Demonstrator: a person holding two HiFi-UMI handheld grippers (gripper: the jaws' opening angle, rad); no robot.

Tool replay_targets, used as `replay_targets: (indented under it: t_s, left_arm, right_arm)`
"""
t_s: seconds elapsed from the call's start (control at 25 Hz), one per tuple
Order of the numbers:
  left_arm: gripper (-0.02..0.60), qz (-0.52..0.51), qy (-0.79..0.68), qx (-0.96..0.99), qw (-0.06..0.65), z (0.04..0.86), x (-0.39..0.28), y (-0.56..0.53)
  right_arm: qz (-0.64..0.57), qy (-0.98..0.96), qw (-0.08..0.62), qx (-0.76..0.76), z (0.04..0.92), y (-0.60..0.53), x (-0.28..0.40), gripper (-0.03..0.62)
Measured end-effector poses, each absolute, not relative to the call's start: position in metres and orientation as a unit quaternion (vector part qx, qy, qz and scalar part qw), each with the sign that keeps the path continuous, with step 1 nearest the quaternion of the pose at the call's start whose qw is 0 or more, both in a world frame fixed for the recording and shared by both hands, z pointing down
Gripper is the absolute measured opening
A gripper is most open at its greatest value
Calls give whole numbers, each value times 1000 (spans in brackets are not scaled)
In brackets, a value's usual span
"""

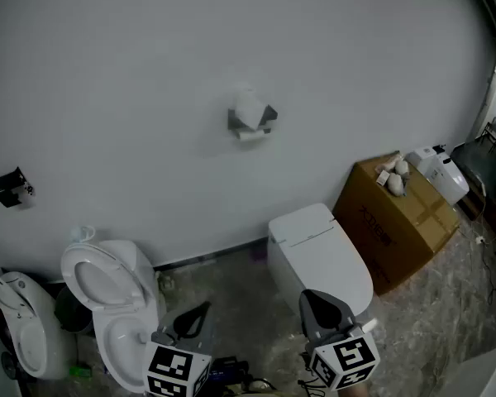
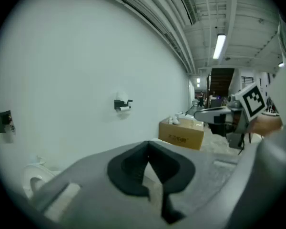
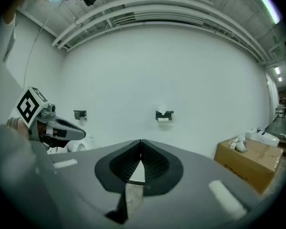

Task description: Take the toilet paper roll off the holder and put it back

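While both grippers hang low, well apart from the wall | left gripper: jaws pressed together, nothing between | right gripper: jaws together, empty, near the closed toilet | toilet paper roll: in the dark holder on the wall, untouched

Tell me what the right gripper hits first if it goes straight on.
Probably the bare wall, just left of the toilet paper holder. The right gripper, shut and empty, points slightly down, with the closed toilet just ahead and below; depth is unclear, so it might catch that first.
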State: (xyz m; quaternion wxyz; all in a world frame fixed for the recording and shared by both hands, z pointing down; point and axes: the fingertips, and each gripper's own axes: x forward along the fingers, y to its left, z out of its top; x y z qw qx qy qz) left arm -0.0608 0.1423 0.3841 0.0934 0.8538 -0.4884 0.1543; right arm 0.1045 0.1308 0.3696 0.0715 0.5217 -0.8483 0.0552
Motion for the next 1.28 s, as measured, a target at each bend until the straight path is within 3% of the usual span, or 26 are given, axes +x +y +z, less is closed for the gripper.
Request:
replay_targets:
  t_s: [0.8, 0.84, 0.88, 1.04, 1.28]
  left_arm:
    - [-4, 135, -504, 849, 79, 380, -63, 135]
    - [66, 136, -502, 850, 79, 380, -61, 136]
    - [84, 137, -501, 851, 79, 380, -59, 137]
    - [106, 131, -503, 851, 79, 378, -55, 140]
    - [107, 125, -510, 847, 81, 374, -47, 146]
  right_arm:
    - [69, -846, 59, 526, 367, 127, 109, 6]
    - [69, -846, 58, 526, 367, 128, 110, 7]
    - [71, -847, 56, 525, 367, 129, 110, 9]
    - [80, -851, 41, 517, 365, 130, 110, 108]
    - [81, -853, 46, 513, 365, 133, 120, 118]
